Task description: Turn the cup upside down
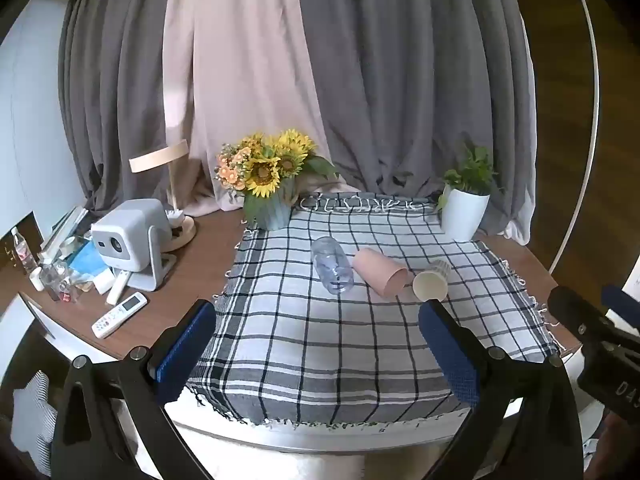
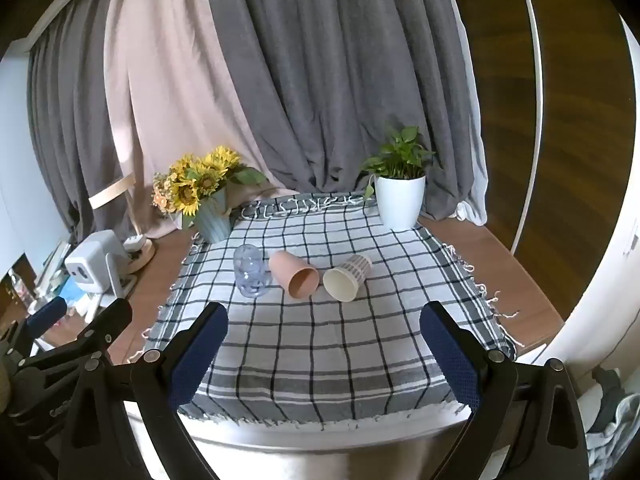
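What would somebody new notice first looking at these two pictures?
Three cups lie on their sides in a row mid-cloth: a clear cup, a pink cup and a striped paper cup. Behind them on the checked cloth, sunflowers stand at the far left corner and a potted plant at the far right.

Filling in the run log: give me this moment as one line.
left gripper: open, empty | right gripper: open, empty | clear cup, pink cup, paper cup: on sides, untouched

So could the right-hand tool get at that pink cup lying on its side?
Probably yes: the right gripper is open, and only bare checked cloth lies between it and the pink cup, though the paper cup sits close beside it.
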